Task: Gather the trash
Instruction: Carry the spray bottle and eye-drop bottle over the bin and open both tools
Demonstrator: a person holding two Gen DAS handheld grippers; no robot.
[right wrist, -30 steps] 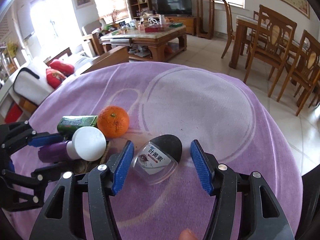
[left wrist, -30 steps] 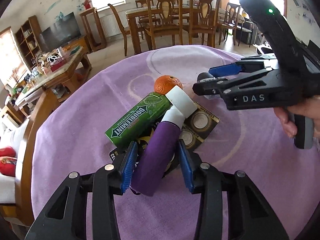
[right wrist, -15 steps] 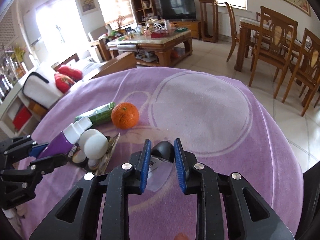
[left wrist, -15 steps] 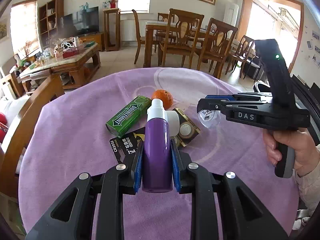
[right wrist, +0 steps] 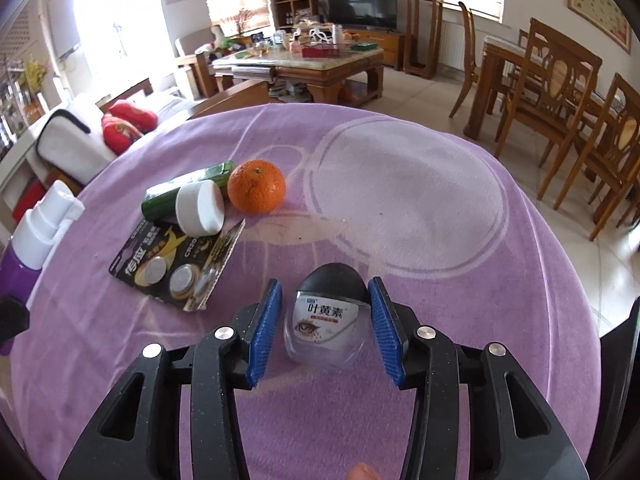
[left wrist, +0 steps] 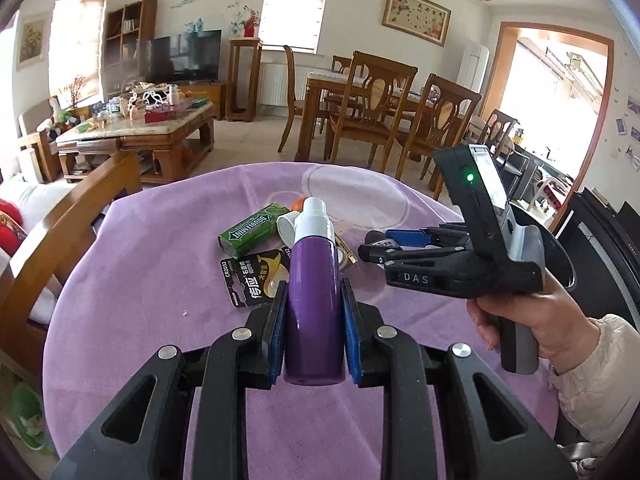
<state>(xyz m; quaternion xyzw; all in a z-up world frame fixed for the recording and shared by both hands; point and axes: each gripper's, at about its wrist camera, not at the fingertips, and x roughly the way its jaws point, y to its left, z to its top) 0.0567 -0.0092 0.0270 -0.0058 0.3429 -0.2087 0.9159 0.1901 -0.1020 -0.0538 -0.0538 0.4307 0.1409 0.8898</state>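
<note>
Here, eye-drop bottle [right wrist: 328, 326] between opening right gripper [right wrist: 326, 330]

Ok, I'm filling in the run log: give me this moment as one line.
left gripper: shut on purple bottle | right gripper: opening, eye-drop bottle between jaws, on purple cloth

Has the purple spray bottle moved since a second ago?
Yes. The purple spray bottle, clamped in the left gripper, has lifted off the battery card it lay across; its white cap stayed behind.

Left claw [left wrist: 313, 320] clamped, right claw [right wrist: 325, 330] opening
</note>
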